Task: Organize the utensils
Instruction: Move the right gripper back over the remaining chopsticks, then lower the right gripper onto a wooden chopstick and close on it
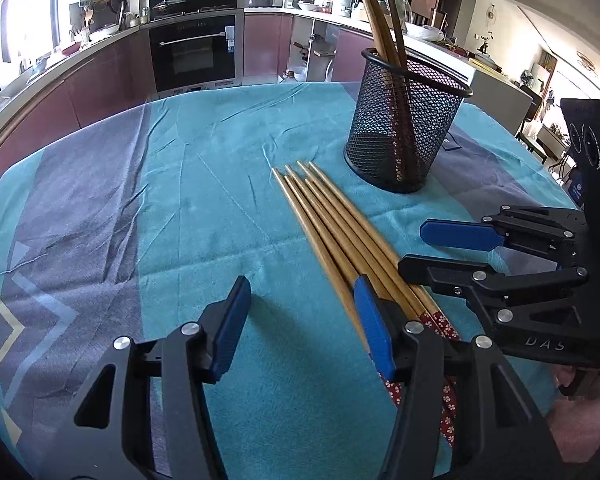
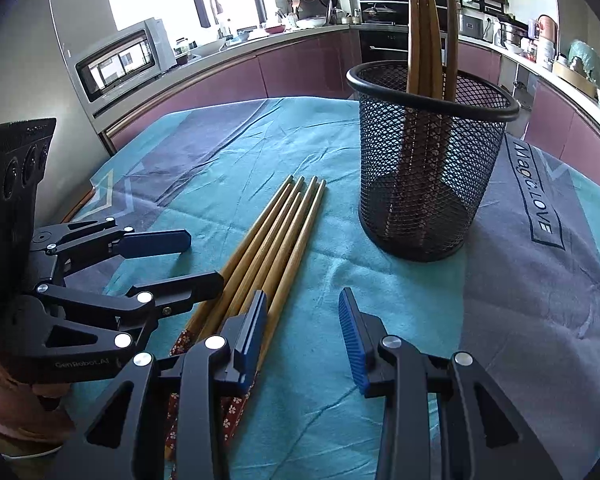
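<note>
The left gripper [image 1: 300, 312] and right gripper [image 2: 302, 322] hover with jaws apart, holding nothing, either side of the chopsticks [image 1: 340, 236]. These lie bundled on the cloth [image 1: 204, 184], tips pointing toward the mesh cup [image 1: 404, 128], just short of it. Open cloth lies on each gripper's outer side.

Your left gripper [image 1: 300, 312] and right gripper [image 2: 303, 328] are matte black linkages with silver pivot screws and blue ribbed pads; white "GenRobot.AI" lettering sits at 8 o'clock in the right view.
</note>
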Motion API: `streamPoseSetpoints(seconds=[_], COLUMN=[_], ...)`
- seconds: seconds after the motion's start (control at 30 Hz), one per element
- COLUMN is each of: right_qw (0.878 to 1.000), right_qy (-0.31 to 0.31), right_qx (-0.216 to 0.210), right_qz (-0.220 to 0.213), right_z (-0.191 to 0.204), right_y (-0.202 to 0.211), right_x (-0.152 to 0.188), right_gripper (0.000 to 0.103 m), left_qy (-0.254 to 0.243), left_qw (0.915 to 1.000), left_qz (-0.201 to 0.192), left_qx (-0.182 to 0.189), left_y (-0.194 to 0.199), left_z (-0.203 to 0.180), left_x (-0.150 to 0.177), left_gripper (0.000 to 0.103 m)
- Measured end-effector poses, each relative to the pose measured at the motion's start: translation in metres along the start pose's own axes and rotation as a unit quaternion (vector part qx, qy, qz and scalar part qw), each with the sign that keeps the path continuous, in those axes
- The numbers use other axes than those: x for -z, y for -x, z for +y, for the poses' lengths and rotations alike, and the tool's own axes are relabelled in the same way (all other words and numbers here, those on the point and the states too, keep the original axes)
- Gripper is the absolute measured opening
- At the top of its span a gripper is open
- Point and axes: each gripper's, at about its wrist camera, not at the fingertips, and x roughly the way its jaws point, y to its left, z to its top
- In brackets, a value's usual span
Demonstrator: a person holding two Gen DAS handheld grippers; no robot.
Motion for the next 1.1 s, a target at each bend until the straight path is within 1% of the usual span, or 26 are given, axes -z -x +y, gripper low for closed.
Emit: streamPoseSetpoints(seconds=[0.2, 0.3, 0.4, 0.5, 0.6, 0.73, 0.77, 0.97, 1.1], right_qw=[1.000, 1.000, 1.000, 1.000, 1.000, 1.000, 1.000, 1.000, 1.000], right_qy=[0.003, 0.003, 0.003, 0.005, 0.007, 0.009, 0.011, 0.015, 0.010], right_qx=[0.005, 0.006, 0.007, 0.012, 0.016, 0.018, 0.019, 0.024, 0.022], right_qz=[0.002, 0.002, 0.002, 0.004, 0.005, 0.005, 0.005, 0.006, 0.006], right_z=[-0.001, -0.002, -0.003, -0.002, -0.002, 0.001, 0.003, 0.005, 0.003], right_y=[0.001, 0.001, 0.001, 0.000, -0.002, -0.006, -0.007, -0.011, -0.012], right_x=[0.000, 0.001, 0.001, 0.001, -0.001, -0.005, -0.007, -0.010, -0.010], right_gripper=[0.035, 0.035, 0.034, 0.032, 0.030, 0.029, 0.028, 0.025, 0.021], left_qy=[-0.007, -0.010, -0.012, -0.013, -0.016, -0.007, -0.005, -0.007, -0.002], left_qw=[1.0000, 0.9999, 0.9999, 0.9999, 0.9998, 0.9999, 0.9999, 0.9999, 0.9999], left_qz=[0.002, 0.002, 0.003, 0.005, 0.008, 0.010, 0.010, 0.011, 0.011], left_qx=[0.000, 0.000, 0.002, 0.006, 0.007, 0.012, 0.012, 0.000, 0.000], left_y=[-0.002, -0.001, -0.001, -0.002, -0.004, -0.009, -0.010, -0.014, -0.015], left_z=[0.000, 0.000, 0.001, 0.003, 0.004, 0.007, 0.008, 0.005, 0.006], left_x=[0.001, 0.003, 0.003, 0.004, 0.001, -0.004, -0.006, -0.009, -0.009], left_gripper=[0.052, 0.050, 0.045, 0.039, 0.039, 0.038, 0.037, 0.035, 0.031])
